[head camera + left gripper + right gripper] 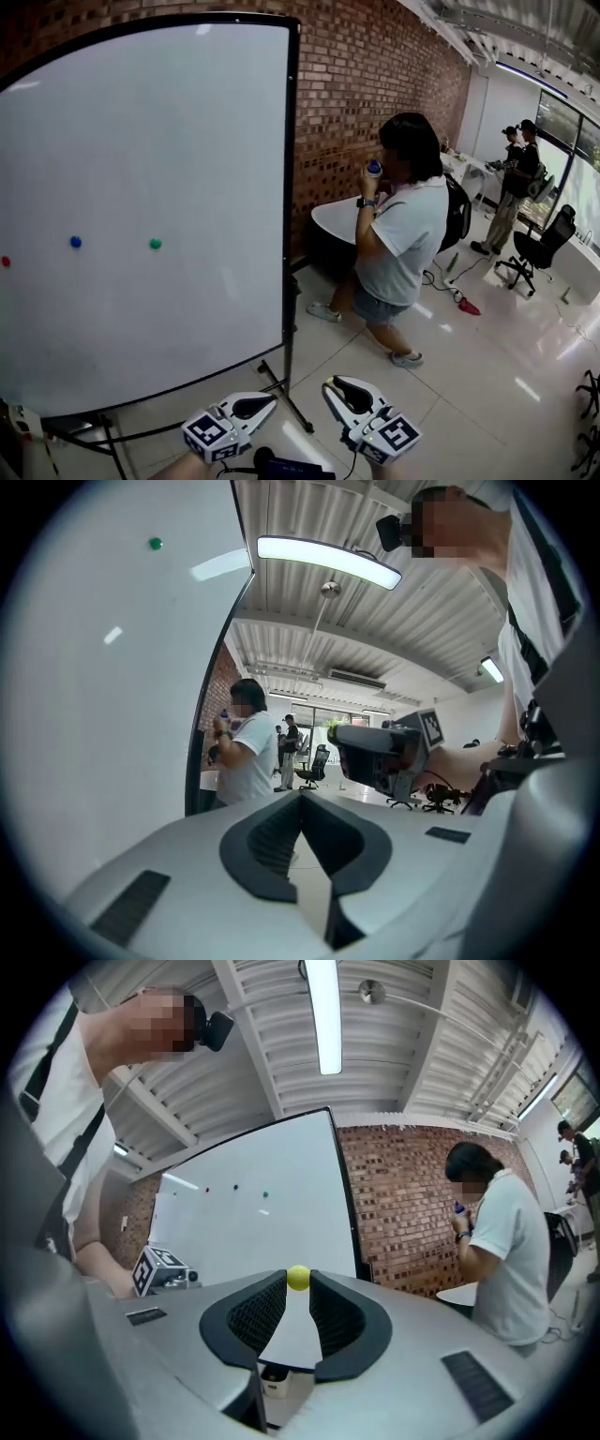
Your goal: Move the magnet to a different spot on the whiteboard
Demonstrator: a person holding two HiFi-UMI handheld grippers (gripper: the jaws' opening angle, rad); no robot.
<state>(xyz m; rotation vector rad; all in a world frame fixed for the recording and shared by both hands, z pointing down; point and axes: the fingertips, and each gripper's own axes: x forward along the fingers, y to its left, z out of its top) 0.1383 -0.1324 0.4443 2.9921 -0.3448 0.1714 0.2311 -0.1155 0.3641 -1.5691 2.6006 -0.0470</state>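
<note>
**Yellow magnet's in your right gripper, well off the board**

Only the right gripper view catches it. Your right gripper (297,1283) is pinching the small yellow magnet (298,1277) at its jaw tips, well apart from the whiteboard (253,1213). In the head view you can't make the magnet out at all. In the left gripper view, your left gripper (300,799) is closed up with nothing in it. Count on the board: three magnets, red (5,262), blue (75,242) and green (155,244). One person (403,225) is drinking just right of the board by the brick wall (356,75), and two more people (517,173) are far back.
</note>
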